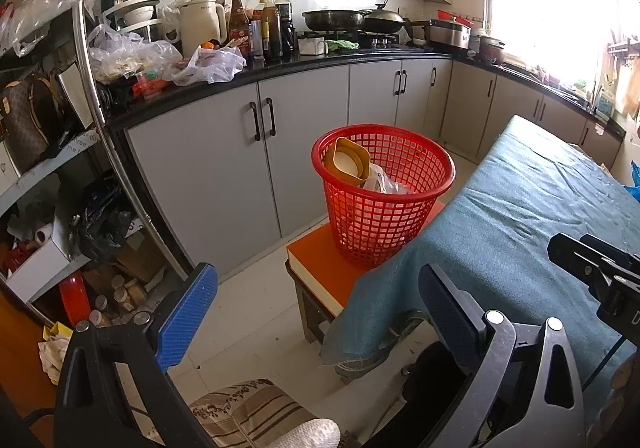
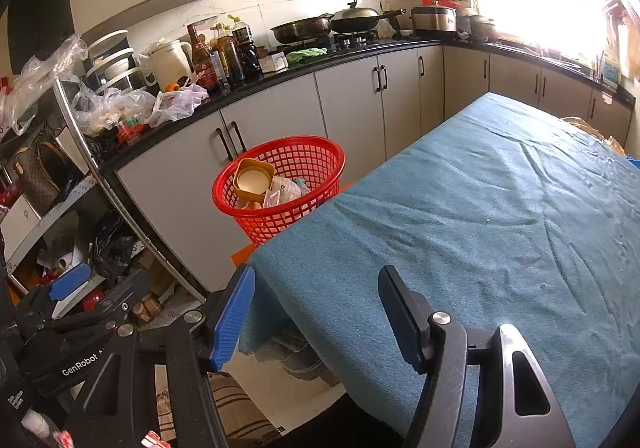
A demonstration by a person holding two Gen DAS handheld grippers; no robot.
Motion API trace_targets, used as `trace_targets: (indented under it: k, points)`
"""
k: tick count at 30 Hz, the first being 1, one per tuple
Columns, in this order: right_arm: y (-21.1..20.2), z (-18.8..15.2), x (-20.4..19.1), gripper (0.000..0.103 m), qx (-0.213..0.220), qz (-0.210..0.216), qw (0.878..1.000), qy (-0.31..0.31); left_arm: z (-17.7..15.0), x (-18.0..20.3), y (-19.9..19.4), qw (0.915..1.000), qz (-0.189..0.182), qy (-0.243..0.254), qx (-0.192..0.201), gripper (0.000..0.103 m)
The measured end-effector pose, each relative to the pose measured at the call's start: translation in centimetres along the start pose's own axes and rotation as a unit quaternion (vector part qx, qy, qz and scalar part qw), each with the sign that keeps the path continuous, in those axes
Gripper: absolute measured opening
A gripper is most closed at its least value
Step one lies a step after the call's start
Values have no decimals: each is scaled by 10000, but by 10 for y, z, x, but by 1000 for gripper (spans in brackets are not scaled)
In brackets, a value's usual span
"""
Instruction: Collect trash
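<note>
A: Biggest first?

B: Table under a blue cloth (image 2: pixel 480 216), filling the right half of the right wrist view, bare along its whole visible top. No trash seen lying on it.

A: Then?

B: Grey cabinets beneath a black counter (image 1: pixel 360 62) across the far side, cluttered at its left end with plastic bags (image 1: pixel 208 66), bottles and a kettle. Left of that, a metal shelf rack (image 1: pixel 86 96) packed with more bags and boxes.

A: And the bin?

B: Red basket (image 1: pixel 382 192), upright on an orange stool (image 1: pixel 320 268), touching the near-left corner of the table. Already holding a yellow container (image 1: pixel 348 164) tipped on its side and some crumpled plastic wrap (image 1: pixel 384 180).

A: Tools?

B: Left gripper (image 1: pixel 316 312) spread wide, nothing between the blue pads. Right gripper (image 2: pixel 316 312) likewise well apart and empty, hanging over the near edge of the cloth.

A: Which way from here?

B: Basket ahead of both, straight on for the left gripper, ahead and to the left for the right one. Left hand judged nearer to basket and to counter bags. Probably little left on the table; any remaining trash seemingly off to the far left, so likely a reach leftward, then back to the open mouth of the basket.
</note>
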State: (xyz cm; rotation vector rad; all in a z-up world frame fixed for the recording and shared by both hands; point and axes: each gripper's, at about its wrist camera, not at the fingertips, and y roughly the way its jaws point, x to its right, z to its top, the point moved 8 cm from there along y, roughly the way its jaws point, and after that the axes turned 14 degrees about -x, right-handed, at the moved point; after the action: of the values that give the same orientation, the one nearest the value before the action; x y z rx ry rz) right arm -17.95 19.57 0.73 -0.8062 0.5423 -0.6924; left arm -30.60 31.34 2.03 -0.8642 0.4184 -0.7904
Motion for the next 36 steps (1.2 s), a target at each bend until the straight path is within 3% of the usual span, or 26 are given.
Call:
trace_targets:
  k: [17, 36]
  points:
    - [17, -3, 3, 70, -185, 34, 9998, 71, 0, 0, 18, 9995, -158, -95, -250, 100]
    - [47, -2, 10, 70, -523, 144, 9984, 188, 4, 4, 47, 9986, -73, -107, -506, 100]
